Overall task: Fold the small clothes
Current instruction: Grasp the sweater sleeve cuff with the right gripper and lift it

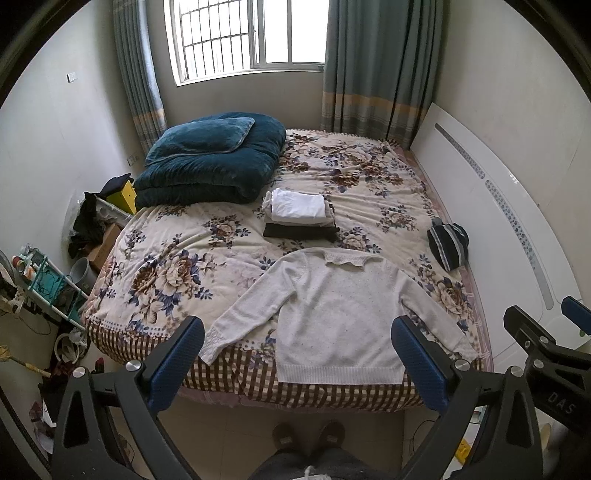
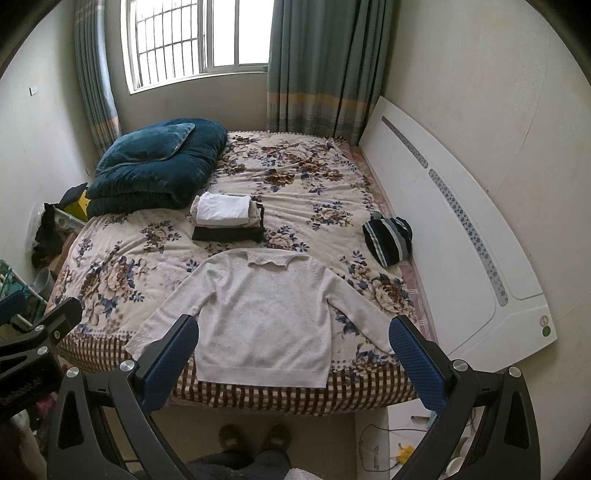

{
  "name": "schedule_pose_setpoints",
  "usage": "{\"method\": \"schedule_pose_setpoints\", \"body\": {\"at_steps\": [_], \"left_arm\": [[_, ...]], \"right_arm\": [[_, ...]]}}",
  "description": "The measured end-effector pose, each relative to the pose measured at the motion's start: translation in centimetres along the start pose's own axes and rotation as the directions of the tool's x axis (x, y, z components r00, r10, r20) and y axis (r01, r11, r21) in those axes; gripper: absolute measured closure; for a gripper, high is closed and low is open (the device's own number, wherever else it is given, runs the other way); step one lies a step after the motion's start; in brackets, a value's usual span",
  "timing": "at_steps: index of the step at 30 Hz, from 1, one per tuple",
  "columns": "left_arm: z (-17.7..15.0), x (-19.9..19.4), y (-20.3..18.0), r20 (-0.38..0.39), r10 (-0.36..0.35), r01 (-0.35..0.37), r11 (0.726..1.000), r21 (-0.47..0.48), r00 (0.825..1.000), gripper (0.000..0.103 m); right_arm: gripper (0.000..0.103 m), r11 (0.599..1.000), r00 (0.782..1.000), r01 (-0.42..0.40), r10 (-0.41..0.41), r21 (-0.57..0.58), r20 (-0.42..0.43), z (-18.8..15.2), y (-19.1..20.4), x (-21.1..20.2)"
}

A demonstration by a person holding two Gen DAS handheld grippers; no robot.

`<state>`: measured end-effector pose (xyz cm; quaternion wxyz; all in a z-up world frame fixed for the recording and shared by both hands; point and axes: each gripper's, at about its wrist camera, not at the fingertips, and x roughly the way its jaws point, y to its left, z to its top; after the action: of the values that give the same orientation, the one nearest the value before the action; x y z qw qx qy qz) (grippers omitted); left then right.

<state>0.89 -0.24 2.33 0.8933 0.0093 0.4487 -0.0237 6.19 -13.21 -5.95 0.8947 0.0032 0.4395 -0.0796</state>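
Blue-padded fingers [image 1: 177, 363] of the left gripper [image 1: 297, 363] stood wide apart and empty above the near edge of a bed [image 1: 155, 258], with nothing between them but air. The right gripper [image 2: 295, 363] matched it, its own fingers [image 2: 415, 363] spread just as wide and clamped on nothing. Part of the right gripper also showed at the right edge of the left wrist view.

Framed between both pairs of fingers lay a white sweater [image 1: 332, 317], spread flat and face down on the floral bedspread, its hem nearest the fingers at the checked border of the bed and its scalloped collar pointing away. Both sleeves were splayed outward, the left cuff [image 1: 212, 347] hanging toward the bed's edge just beside the left gripper's left finger, the right sleeve running down behind its right finger.

Beyond the collar sat a stack of folded clothes [image 1: 299, 216], white pieces on top of a dark one. Farther right, near a white headboard [image 1: 498, 221] leaning along the wall, rested a bundled striped garment [image 1: 447, 242] in dark and pale bands. At the far left corner of the bed lay a folded teal quilt [image 1: 210, 173] with a matching pillow [image 1: 201, 136] on top, beneath a barred window [image 1: 247, 35] flanked by grey-green curtains [image 1: 380, 70].

Below the fingers, a person's slippered feet [image 1: 308, 435] stood on the tiled floor at the foot of the bed.
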Motion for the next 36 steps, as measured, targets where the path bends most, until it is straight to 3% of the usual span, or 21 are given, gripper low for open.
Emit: {"method": "schedule_pose_setpoints", "body": {"at_steps": [5,9,13,17,22,26,30,31,34,36], "left_arm": [[0.8,0.4,-0.2,-0.002,-0.005,0.005,1.0,0.004,1.0,0.0],[2.0,3.4,-0.8,0.016,0.018,-0.019,0.999,0.038,1.0,0.0],[2.1,9.1,-1.8,0.036,0.037,-0.04,0.997,0.065,0.999,0.0],[2.1,16.9,-4.9,-0.01,0.064,-0.062,0.991,0.119,0.998,0.0],[1.2,26.2,-9.2,-0.075,0.113,-0.098,0.979,0.178,0.991,0.0],[0.5,33.8,-12.8,-0.134,0.175,-0.144,0.967,0.211,0.976,0.0],[-0.4,41.2,-16.1,-0.216,0.214,-0.164,0.96,0.228,0.953,0.0],[-0.8,42.9,-16.8,-0.238,0.215,-0.16,0.96,0.23,0.947,0.0],[-2.1,47.8,-18.3,-0.284,0.233,-0.165,0.955,0.245,0.93,0.0],[-3.0,50.9,-19.1,-0.309,0.246,-0.172,0.954,0.247,0.919,0.0]], "right_arm": [[0.0,1.0,1.0,0.003,-0.003,0.008,-0.007,0.5,0.1,0.2],[0.0,0.997,1.0,-0.009,0.011,0.072,-0.028,0.8,-1.4,2.2],[0.0,0.979,0.995,0.061,-0.045,0.194,-0.087,-0.5,-6.3,8.1],[0.0,0.92,0.974,0.194,-0.14,0.34,-0.178,-3.2,-13.8,15.3],[0.0,0.8,0.92,0.342,-0.18,0.492,-0.348,-9.5,-24.7,26.7],[0.0,0.683,0.882,0.405,-0.118,0.607,-0.456,-16.0,-33.2,36.4],[0.004,0.546,0.842,0.468,-0.035,0.695,-0.539,-23.3,-40.0,45.2],[0.004,0.503,0.823,0.498,-0.017,0.707,-0.568,-25.4,-41.9,47.6],[0.008,0.411,0.807,0.528,0.03,0.743,-0.59,-29.6,-44.4,52.4],[0.012,0.329,0.815,0.524,0.074,0.785,-0.575,-32.4,-46.3,55.5]]}}
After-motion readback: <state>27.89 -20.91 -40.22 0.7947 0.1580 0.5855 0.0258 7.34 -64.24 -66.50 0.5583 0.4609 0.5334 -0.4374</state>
